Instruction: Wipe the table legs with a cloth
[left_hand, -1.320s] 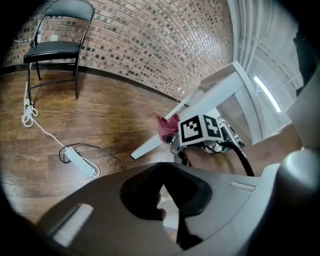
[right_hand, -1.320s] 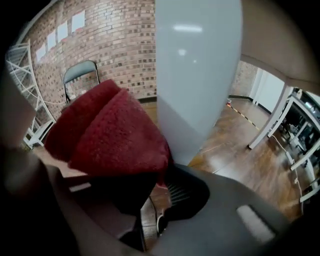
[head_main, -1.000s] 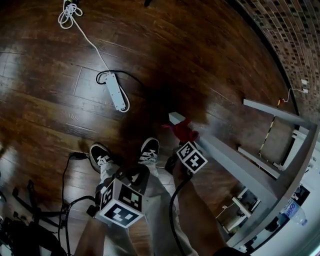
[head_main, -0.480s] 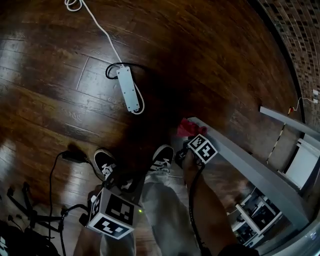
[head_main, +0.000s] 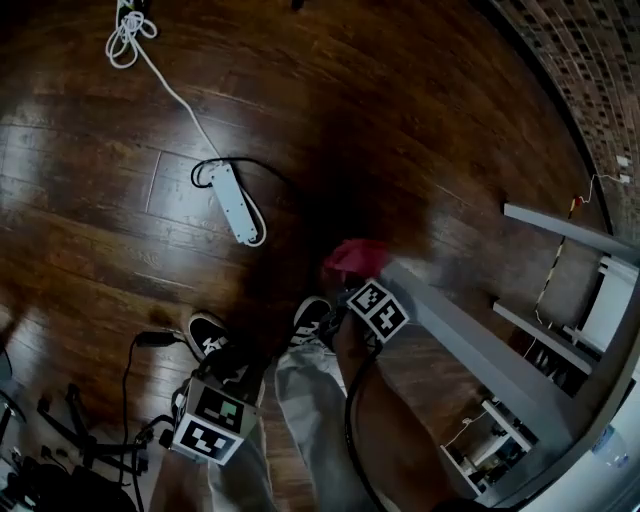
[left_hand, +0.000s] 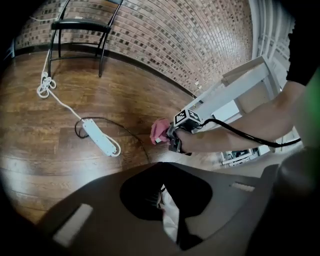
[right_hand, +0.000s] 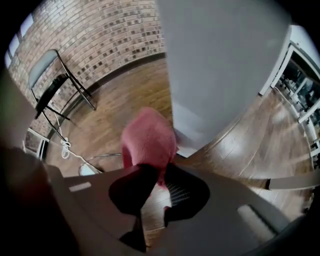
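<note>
As right tongs (right_hand: 157, 172) pinch cloth (right_hand: 147, 137) — table leg (right_hand: 220, 70) beside.

trousers (head_main: 305, 400): pale grey | sneakers (head_main: 207, 335): black, white-laced | marker cubes (head_main: 212, 425): black-white squares | cable (head_main: 349, 430): black

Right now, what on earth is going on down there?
A person holds a two-jaw gripper in each hand. The right gripper is clamped on a pink cloth, with the cloth right at the end of a grey table leg, close to the wooden floor. The left gripper is shut and empty, down by the person's legs.
</note>
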